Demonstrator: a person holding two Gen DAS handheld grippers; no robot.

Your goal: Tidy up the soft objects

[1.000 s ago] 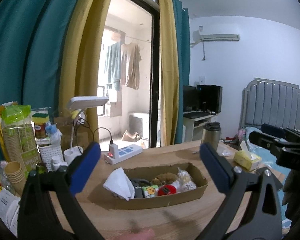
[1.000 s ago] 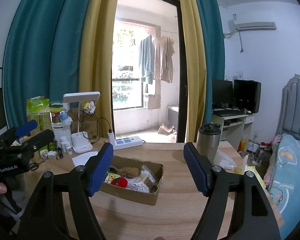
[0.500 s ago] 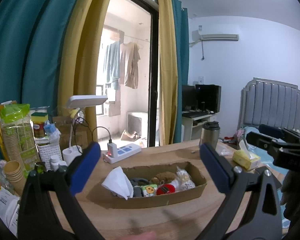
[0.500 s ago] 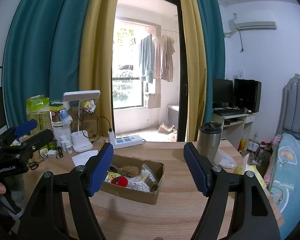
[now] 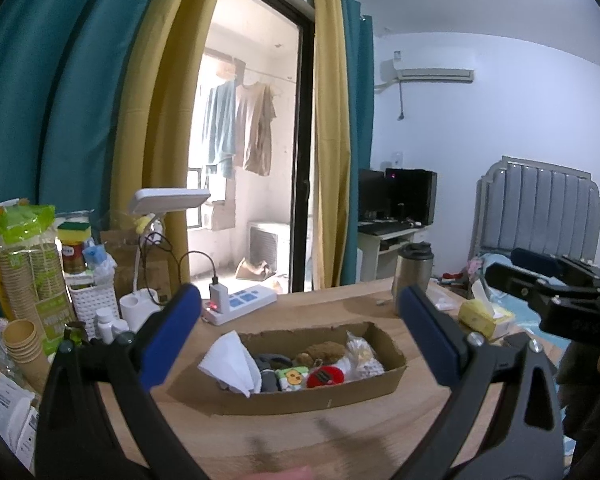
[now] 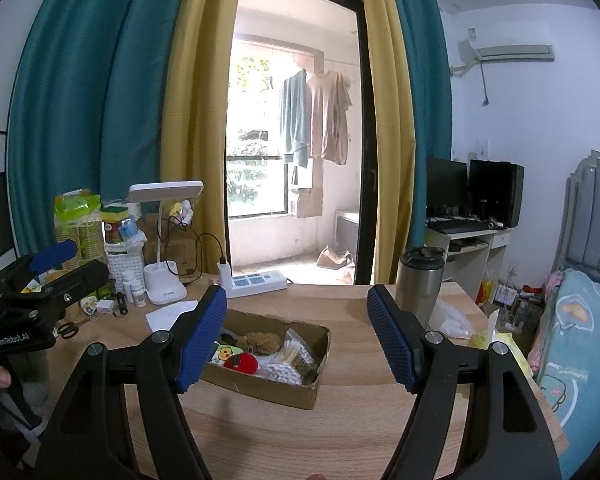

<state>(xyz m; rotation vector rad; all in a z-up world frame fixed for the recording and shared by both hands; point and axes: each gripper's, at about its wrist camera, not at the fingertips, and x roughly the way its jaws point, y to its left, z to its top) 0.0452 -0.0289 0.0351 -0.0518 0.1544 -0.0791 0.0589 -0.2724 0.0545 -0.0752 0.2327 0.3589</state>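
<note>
Cardboard walls of a shallow box (image 5: 300,396) in the middle of the desk (image 6: 340,432) enclose a brown plush toy (image 5: 320,354), judged light and squashy, best pinched across its body, while left tool (image 5: 300,340) and right tool (image 6: 296,340) are held spread and empty.

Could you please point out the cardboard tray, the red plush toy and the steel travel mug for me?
cardboard tray (image 5: 308,398), left wrist view, on its bare front wall.
red plush toy (image 5: 325,376), left wrist view, on the middle of its red body.
steel travel mug (image 6: 419,284), right wrist view, on its metal side.
</note>
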